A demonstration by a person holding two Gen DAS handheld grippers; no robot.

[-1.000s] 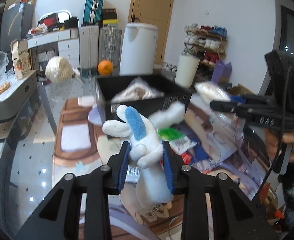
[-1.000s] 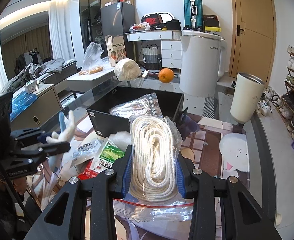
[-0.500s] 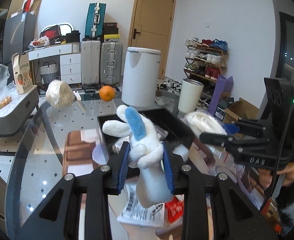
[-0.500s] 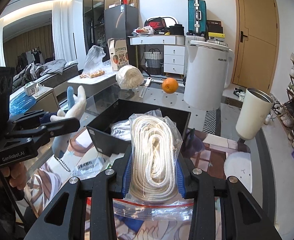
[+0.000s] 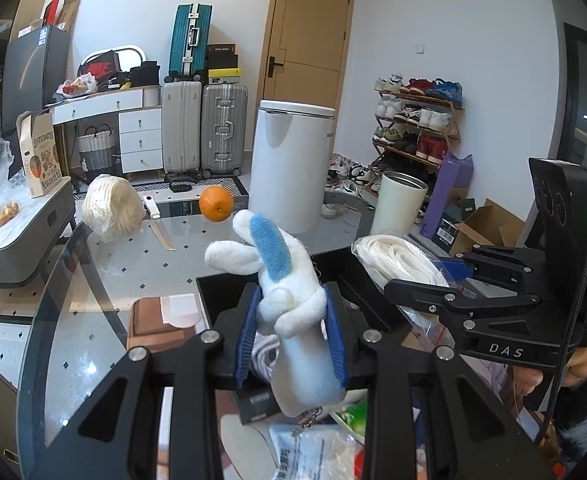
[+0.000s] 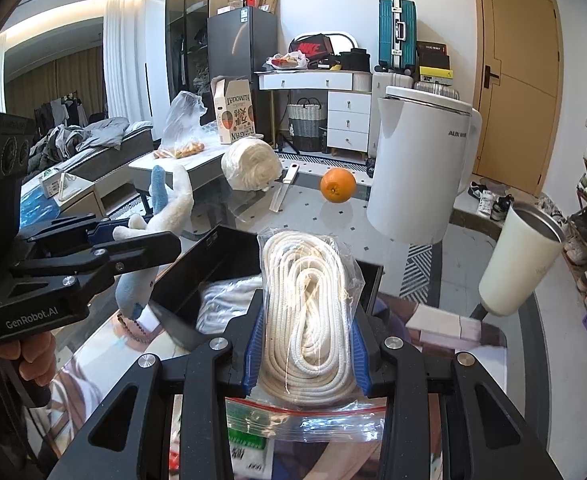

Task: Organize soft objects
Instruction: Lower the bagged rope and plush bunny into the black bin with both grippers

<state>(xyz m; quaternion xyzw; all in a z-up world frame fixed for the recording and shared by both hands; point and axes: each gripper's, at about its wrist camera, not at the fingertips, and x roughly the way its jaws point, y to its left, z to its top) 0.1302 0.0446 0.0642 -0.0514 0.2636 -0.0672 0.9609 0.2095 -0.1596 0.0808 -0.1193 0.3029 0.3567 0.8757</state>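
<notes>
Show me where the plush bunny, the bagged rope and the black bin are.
plush bunny [image 5: 293, 320], left wrist view, on its white body
bagged rope [image 6: 307, 312], right wrist view, on the coil's middle
black bin [image 6: 209, 264], right wrist view, on its left wall

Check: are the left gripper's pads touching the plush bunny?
Touching. Left wrist view shows both blue pads of the left gripper pressed into the plush bunny.

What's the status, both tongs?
Left tongs shut on plush bunny. Right tongs shut on bagged rope. Both above black bin; nothing blocking.
</notes>
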